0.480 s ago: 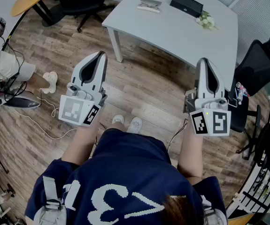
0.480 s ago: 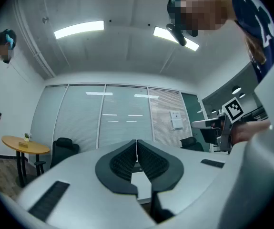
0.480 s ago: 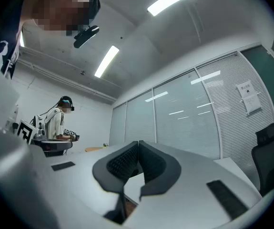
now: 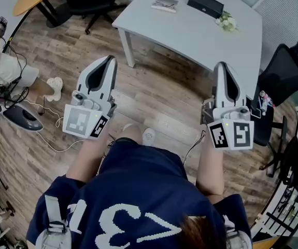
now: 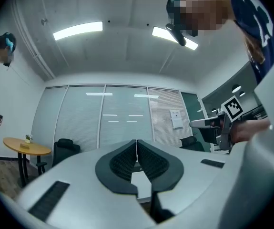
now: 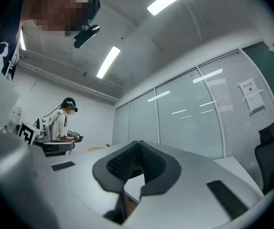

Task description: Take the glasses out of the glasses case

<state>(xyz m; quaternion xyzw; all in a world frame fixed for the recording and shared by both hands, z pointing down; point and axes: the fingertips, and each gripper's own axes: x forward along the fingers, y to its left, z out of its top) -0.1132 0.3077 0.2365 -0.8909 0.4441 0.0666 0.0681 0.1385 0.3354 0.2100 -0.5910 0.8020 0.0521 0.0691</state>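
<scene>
Jaws on both our left gripper [image 4: 109,61] and right gripper [image 4: 222,66] are pressed together, nothing between them. The black glasses case [image 4: 206,4] lies, seemingly shut, far back on the white counter [image 4: 190,35], well apart from us. We should step close first, then steady the case with one gripper and lift its lid with the other
</scene>
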